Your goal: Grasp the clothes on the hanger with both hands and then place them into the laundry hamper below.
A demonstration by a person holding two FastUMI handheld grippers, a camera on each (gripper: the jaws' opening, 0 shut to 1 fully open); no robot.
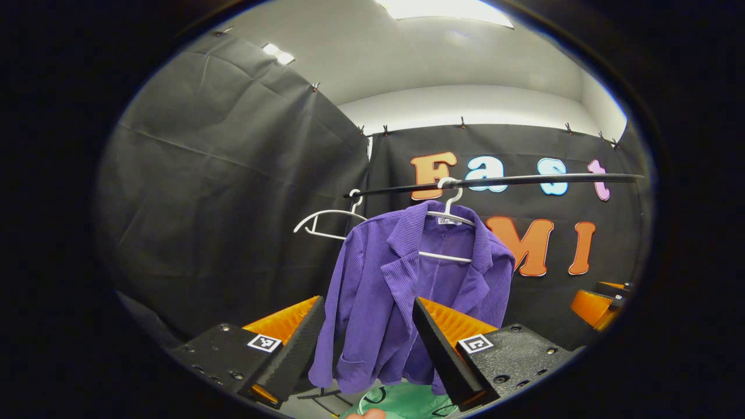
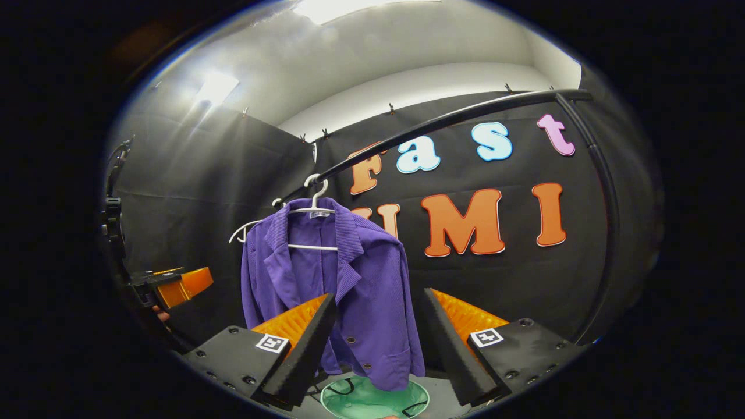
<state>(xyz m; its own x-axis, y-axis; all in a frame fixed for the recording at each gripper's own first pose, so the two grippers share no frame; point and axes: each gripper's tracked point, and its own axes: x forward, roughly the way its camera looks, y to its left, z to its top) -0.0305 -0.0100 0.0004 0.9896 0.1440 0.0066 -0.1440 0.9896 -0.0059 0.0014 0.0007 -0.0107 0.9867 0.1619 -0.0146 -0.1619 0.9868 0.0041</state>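
Approaching purple jacket (image 1: 401,291) on hanger (image 1: 448,218); left gripper (image 1: 366,331) and right gripper (image 2: 378,326) both spread apart, gripping nothing. Best aiming for opposite shoulders, lifting together, then lowering into green hamper (image 2: 372,398).

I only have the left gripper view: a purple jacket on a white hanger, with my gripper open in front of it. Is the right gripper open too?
Observer: Yes. In the right gripper view, the right gripper is open. It faces the purple jacket and isn't closed on it.
Operator: Where does the rail end on the right?
Observer: The rail bends down there into an upright post.
Operator: Anything on the jacket's far front panel?
Observer: There are buttons along its lower edge.
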